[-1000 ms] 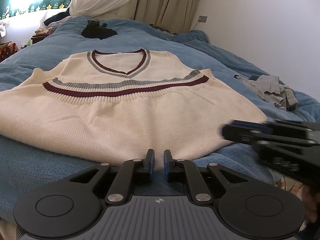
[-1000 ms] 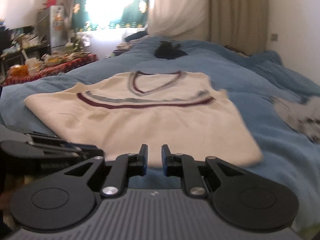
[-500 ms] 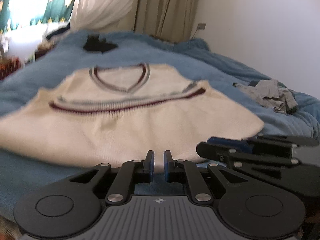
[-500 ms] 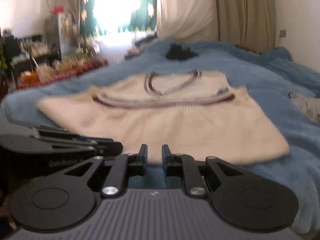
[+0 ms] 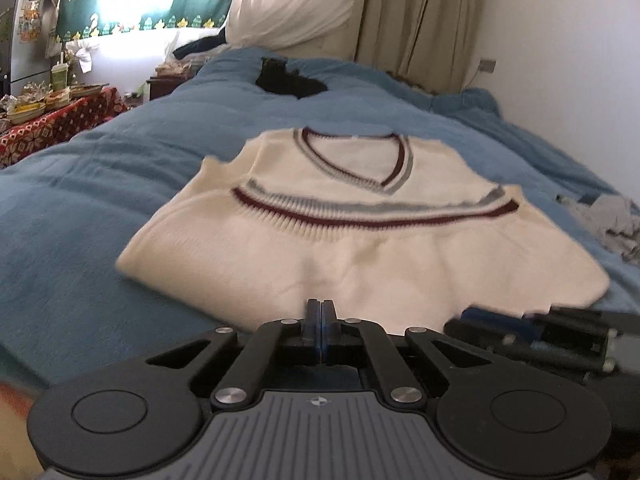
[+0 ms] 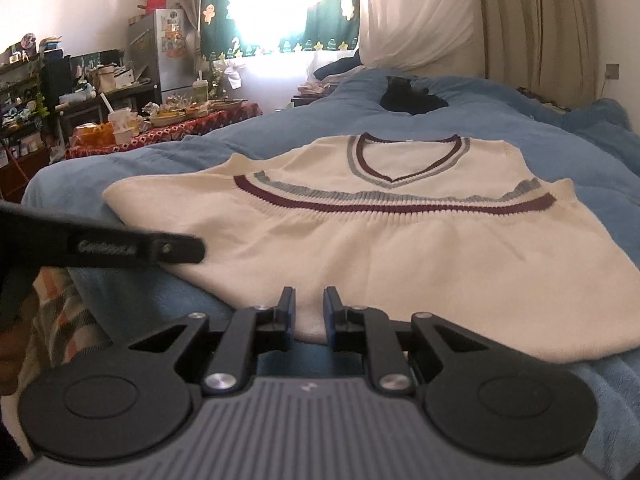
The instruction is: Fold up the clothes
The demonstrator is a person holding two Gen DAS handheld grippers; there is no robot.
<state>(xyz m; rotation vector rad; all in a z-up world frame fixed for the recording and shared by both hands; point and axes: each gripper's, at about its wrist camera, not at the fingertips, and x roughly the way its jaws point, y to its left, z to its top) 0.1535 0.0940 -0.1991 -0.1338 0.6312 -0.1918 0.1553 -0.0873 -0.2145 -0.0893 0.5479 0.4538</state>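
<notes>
The bed (image 6: 520,128), under a blue blanket, fills both views and carries everything. A cream knitted vest (image 6: 380,240) lies flat on it with its front up. It looks already folded once, since the striped hem band runs across its middle just below the V-neck. The neck points away from the cameras toward the dark bundle (image 6: 412,98) at the far end, and the near folded edge sits just in front of both tools. As it lies, its long axis runs side to side across the bed.

A small heap of grey clothes (image 5: 612,224) lies well apart to the right. A cluttered bench (image 6: 168,126) with a red patterned cloth stands beyond the bed's left side.

The left hand-held gripper (image 5: 321,330) has its jaws pressed together with nothing between them, just short of the vest's near edge. The right hand-held gripper (image 6: 309,312) stands a little open and empty, its tips at the near edge.

My guess is the next fold needs a pinch on that edge. The risks as I see them:
- The left tool must open first, or it will only push the knit and bunch it.
- A pinch could catch only the top layer, or the blanket with it.
- An uneven lift from the two sides would skew the fold.
</notes>
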